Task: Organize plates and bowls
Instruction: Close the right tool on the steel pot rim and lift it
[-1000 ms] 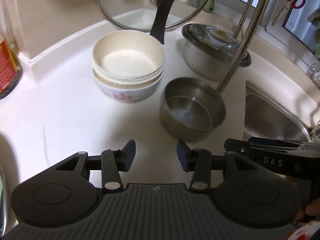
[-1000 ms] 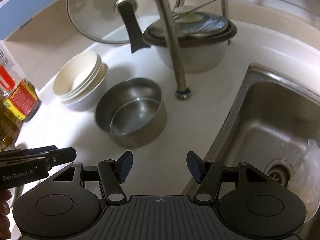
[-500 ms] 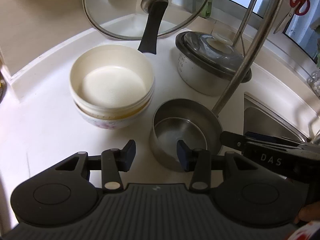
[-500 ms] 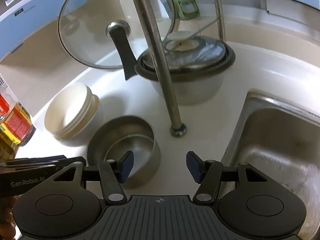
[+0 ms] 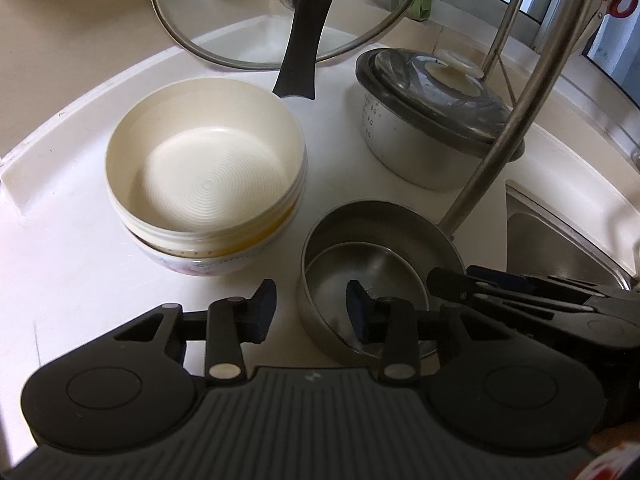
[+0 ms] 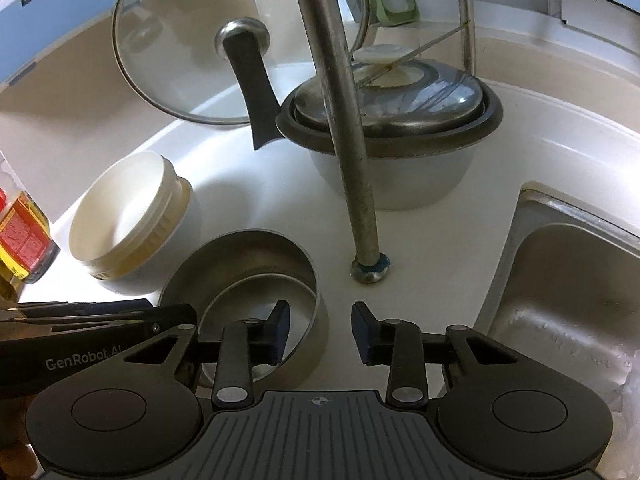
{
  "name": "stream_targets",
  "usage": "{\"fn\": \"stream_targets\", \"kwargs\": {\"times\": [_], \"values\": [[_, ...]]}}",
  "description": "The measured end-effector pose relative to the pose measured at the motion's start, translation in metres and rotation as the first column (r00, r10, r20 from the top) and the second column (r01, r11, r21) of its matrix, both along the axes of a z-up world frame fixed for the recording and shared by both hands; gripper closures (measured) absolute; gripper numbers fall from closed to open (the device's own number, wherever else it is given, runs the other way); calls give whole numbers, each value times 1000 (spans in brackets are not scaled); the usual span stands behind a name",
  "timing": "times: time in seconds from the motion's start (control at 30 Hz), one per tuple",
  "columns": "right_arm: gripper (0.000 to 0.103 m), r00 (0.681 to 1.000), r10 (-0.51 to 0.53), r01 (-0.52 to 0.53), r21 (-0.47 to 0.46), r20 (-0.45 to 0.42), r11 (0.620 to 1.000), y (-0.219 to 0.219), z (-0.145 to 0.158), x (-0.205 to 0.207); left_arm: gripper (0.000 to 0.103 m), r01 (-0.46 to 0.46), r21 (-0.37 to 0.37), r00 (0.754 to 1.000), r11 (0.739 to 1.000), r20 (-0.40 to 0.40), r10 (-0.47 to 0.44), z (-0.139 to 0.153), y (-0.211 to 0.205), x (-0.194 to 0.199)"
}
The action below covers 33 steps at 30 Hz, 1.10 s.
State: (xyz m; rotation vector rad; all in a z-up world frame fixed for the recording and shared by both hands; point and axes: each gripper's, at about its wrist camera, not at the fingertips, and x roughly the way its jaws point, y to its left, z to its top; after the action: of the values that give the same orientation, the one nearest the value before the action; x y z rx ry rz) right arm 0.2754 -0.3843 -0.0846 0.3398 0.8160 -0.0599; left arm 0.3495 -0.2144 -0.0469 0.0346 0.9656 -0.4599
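1. While both claws hover low over the white counter (image 5: pixel 72 248), the left gripper (image 5: pixel 311 309) is released, its jaws spread with nothing between them. Its left finger hangs over bare counter and its right finger sits over the near rim of the steel bowl (image 5: pixel 376 276), so the near wall lies roughly between the two pads.

2. Just left of the steel bowl, further in toward the counter's back edge, stands the stack of cream bowls (image 5: pixel 206 176). It sits ahead and slightly left of the left gripper, apart from its fingers. The two vessels look close but not touching, though the fisheye makes the gap hard to judge.

3. The steel bowl is round and has no long axis, so the grip probably turns on which stretch of rim each claw straddles. It appears to hold a second, smaller steel bowl nested inside.

4. The right gripper (image 6: pixel 320 330) is likewise released and empty. Its left finger hangs over the steel bowl's (image 6: pixel 240 272) right-hand wall and its right finger is over bare counter, toward the sink (image 6: pixel 568 300).

5. Both claws are about equally near the steel bowl, left at its near side and right at its sink side. The cream stack (image 6: pixel 124 220) is nearer the left one.
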Motion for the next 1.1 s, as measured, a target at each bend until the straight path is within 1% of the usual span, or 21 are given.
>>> {"fn": "stream_targets", "kwargs": {"times": [0.33, 0.47, 0.5, 0.6, 0.77, 0.87, 1.1], "values": [[79, 1000, 8, -8, -6, -19, 1000, -1, -6, 12, 83, -1, 2, 1000, 1000, -17, 1, -7, -6, 6], [87, 1000, 13, -13, -1, -19, 1000, 1, -9, 14, 87, -1, 4, 1000, 1000, -17, 1, -8, -6, 7], [89, 1000, 15, -15, -1, -18, 1000, 1, -9, 15, 89, 0, 4, 1000, 1000, -17, 0, -8, -6, 7], [92, 1000, 21, -21, -8, -16, 1000, 2, -9, 15, 92, -1, 8, 1000, 1000, -13, 1, -9, -6, 7], [92, 1000, 21, -21, -24, -17, 999, 4, -8, 14, 92, 5, 15, 1000, 1000, -11, -5, -9, -7, 5], [93, 999, 26, -27, -56, -18, 998, 9, -7, 12, 92, 15, 19, 1000, 1000, -9, -15, -8, -8, 2], [97, 999, 29, -31, -87, -18, 996, 10, -2, 5, 93, 36, 12, 999, 999, 1, -36, 1, -5, -8]]}}
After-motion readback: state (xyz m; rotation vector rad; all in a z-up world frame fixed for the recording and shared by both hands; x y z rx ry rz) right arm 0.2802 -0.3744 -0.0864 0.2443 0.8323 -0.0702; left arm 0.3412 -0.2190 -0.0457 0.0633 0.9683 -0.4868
